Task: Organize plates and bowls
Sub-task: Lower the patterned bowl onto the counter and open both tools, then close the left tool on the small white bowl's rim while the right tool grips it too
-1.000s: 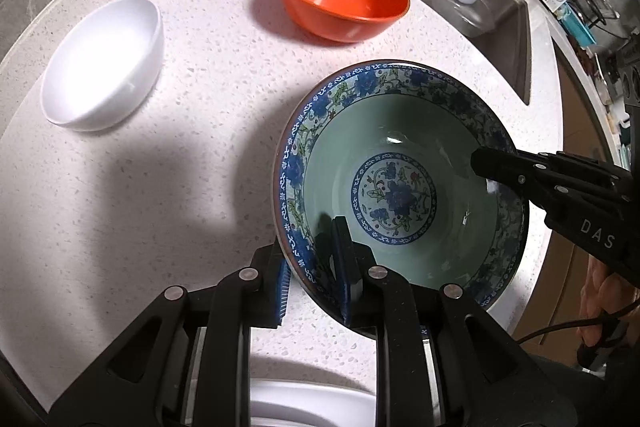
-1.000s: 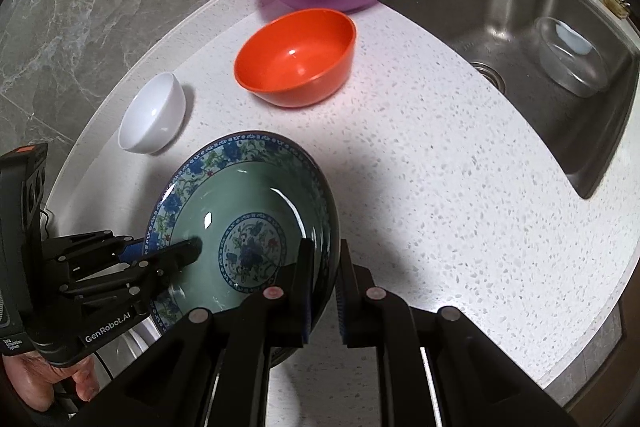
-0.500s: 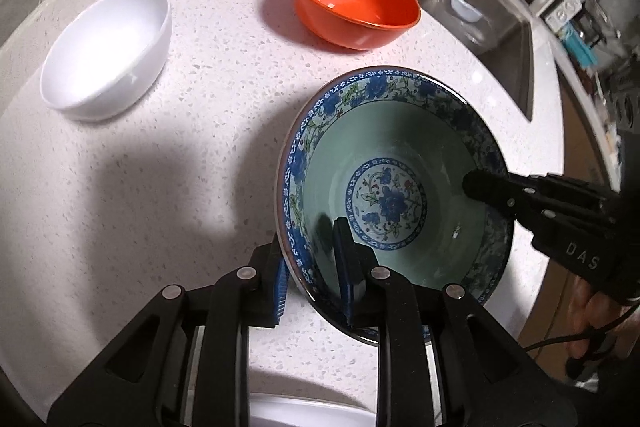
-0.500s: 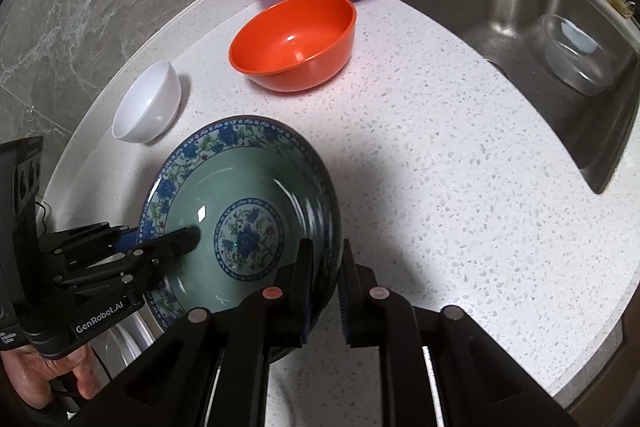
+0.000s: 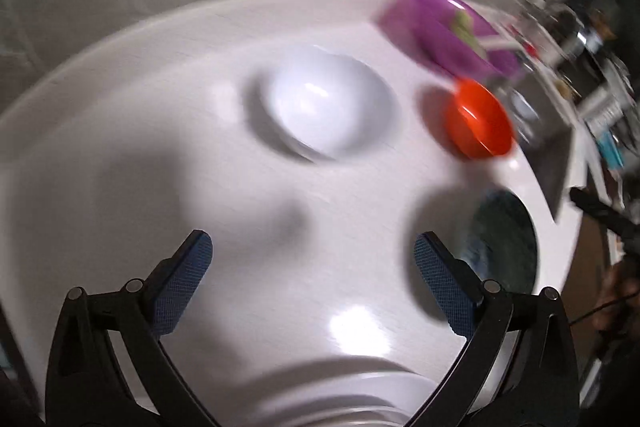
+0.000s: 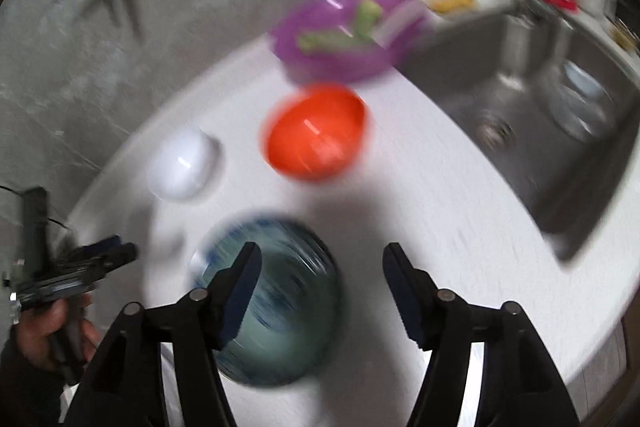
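sitting below the right gripper (image 6: 320, 265), patterned bowl (image 6: 280, 307); both grippers spread, empty.

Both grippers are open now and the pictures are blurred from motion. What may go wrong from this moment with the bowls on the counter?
1. The patterned bowl is free; the open right gripper hangs just above it, and one finger may knock it.
2. The open left gripper faces the white bowl; the strong blur suggests fast motion, so it may push that bowl instead of gripping it.
3. The orange bowl stands near the sink; a push might slide it in.
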### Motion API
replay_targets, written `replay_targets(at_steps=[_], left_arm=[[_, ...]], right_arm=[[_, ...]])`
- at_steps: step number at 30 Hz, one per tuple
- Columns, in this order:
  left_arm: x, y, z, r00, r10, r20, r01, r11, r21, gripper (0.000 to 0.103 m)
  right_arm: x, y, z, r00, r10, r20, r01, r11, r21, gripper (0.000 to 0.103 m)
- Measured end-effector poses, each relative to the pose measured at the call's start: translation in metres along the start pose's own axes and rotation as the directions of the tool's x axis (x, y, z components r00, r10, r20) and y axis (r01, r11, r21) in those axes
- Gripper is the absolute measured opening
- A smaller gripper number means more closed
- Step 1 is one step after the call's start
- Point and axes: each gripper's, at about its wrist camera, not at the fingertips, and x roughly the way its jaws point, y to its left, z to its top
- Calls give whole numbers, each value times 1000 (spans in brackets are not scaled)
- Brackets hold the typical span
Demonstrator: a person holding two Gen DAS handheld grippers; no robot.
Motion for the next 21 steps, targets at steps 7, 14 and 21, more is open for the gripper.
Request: replay_targets(at_steps=[7,14,21], left_arm=[[3,40,63,998,59,32,-57,996,-75,101],[54,36,89,997,76,-33,-77,996,-38,100],[99,41,94,994,82,-76,-84,996,-29,90]], right_arm=[[29,69,79,981,195,-21,-196,973,-120,69],[108,114,111,976,146,-164,-171,974,-150,65],[158,119,108,964,108,-241,-143,981,-132,59]])
